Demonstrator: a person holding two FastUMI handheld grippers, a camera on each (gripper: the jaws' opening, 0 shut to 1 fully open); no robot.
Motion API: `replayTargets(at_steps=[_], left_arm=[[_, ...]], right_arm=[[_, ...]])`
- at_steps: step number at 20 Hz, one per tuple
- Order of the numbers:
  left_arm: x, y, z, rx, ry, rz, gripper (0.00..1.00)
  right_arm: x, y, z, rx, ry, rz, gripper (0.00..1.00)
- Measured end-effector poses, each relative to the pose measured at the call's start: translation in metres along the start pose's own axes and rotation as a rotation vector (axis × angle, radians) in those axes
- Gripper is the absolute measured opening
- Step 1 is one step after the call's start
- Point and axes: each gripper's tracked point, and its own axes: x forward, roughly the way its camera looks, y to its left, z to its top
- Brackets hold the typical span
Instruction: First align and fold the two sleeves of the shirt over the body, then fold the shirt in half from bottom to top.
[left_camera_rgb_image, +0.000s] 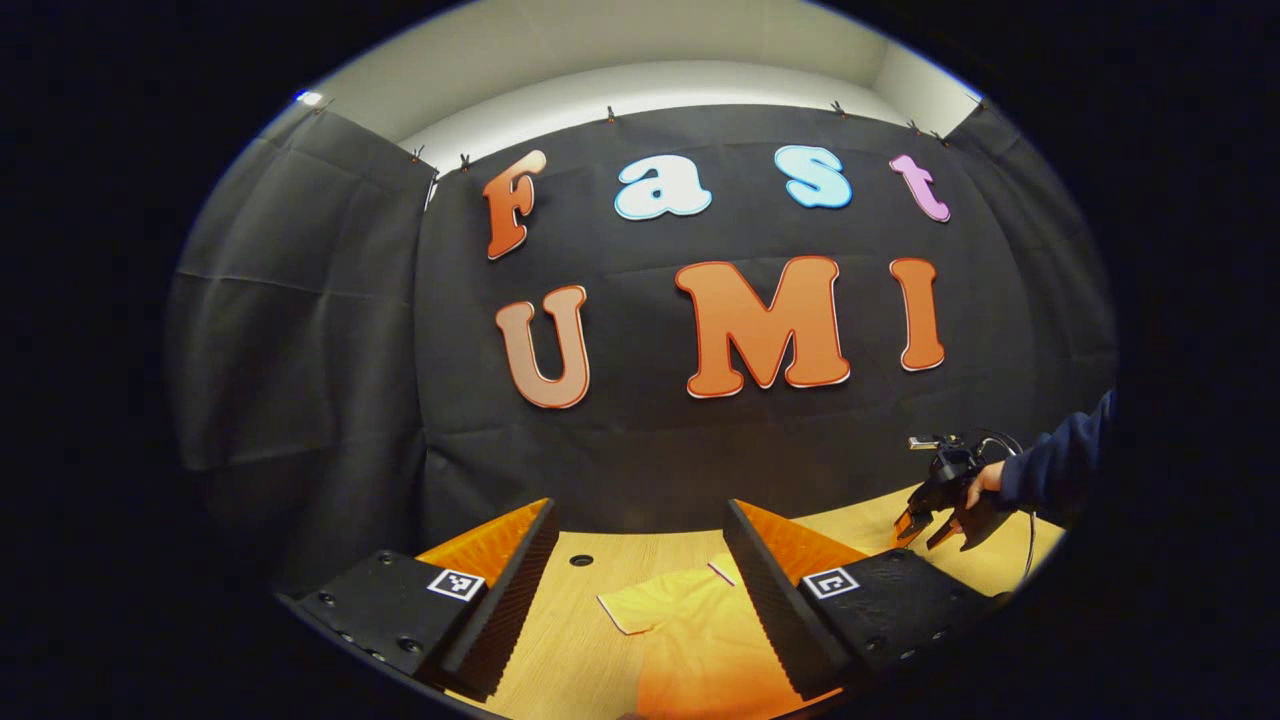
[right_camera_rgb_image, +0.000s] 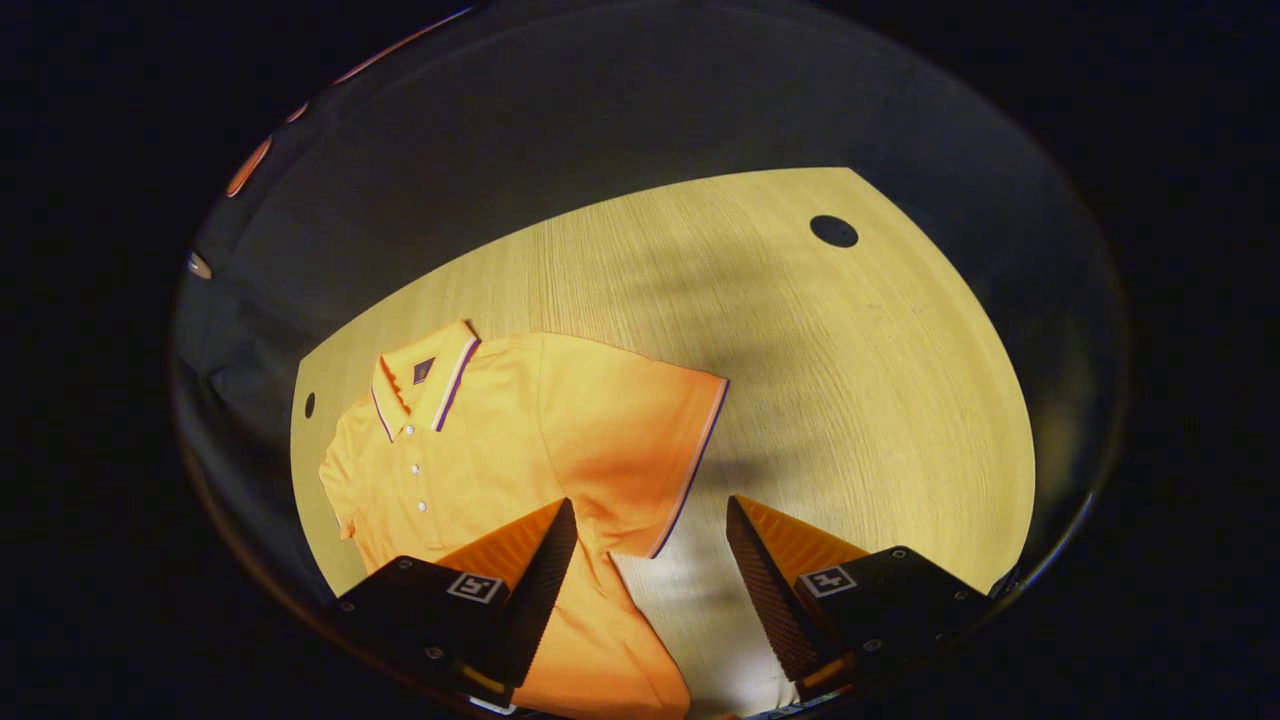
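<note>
An orange polo shirt (right_camera_rgb_image: 500, 450) lies flat on the wooden table (right_camera_rgb_image: 850, 380), collar (right_camera_rgb_image: 425, 375) toward the far left, buttons facing up. Its sleeve (right_camera_rgb_image: 640, 450) with a striped cuff spreads out just ahead of my right gripper (right_camera_rgb_image: 650, 520), which hovers open above it with nothing between the fingers. In the left gripper view, my left gripper (left_camera_rgb_image: 640, 530) is open over the shirt (left_camera_rgb_image: 690, 630), with a sleeve (left_camera_rgb_image: 635, 608) below the gap. The right gripper (left_camera_rgb_image: 925, 525), held by a hand in a dark sleeve, appears farther off at the right.
The table has round cable holes (right_camera_rgb_image: 833, 231) (left_camera_rgb_image: 581, 560). Black cloth walls (left_camera_rgb_image: 700, 420) close the booth behind and beside the table. Bare wood stretches to the right of the shirt in the right gripper view.
</note>
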Motion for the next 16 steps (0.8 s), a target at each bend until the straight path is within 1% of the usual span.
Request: replayTargets(at_steps=[2,3,5,7,8,9,10,14,16], left_arm=[[-0.001,-0.008,-0.006,0.006,0.029,0.01,0.99],[-0.004,-0.009,-0.008,0.01,0.039,0.022,0.99],[-0.008,-0.008,-0.013,0.02,0.06,0.049,0.99],[-0.008,-0.007,-0.017,0.029,0.077,0.075,0.99],[-0.008,-0.005,-0.016,0.032,0.084,0.088,0.99],[-0.007,-0.006,-0.018,0.037,0.091,0.095,0.99],[-0.008,-0.007,-0.018,0.044,0.099,0.1,0.99],[-0.008,-0.007,-0.027,0.066,0.14,0.108,0.99],[-0.007,-0.008,-0.032,0.065,0.16,0.112,0.99]], right_arm=[[0.011,0.005,0.0,0.028,0.056,0.061,0.9],[0.017,0.005,-0.001,0.044,0.081,0.075,0.88],[0.03,0.0,0.0,0.049,0.111,0.073,0.86],[0.04,0.0,0.005,0.048,0.12,0.067,0.82],[0.044,0.002,0.007,0.051,0.13,0.074,0.92],[0.047,0.004,0.009,0.057,0.14,0.083,0.81],[0.051,0.004,0.012,0.066,0.149,0.091,0.82],[0.064,-0.014,0.018,0.084,0.172,0.025,0.81],[0.069,-0.011,0.021,0.088,0.178,0.016,0.81]])
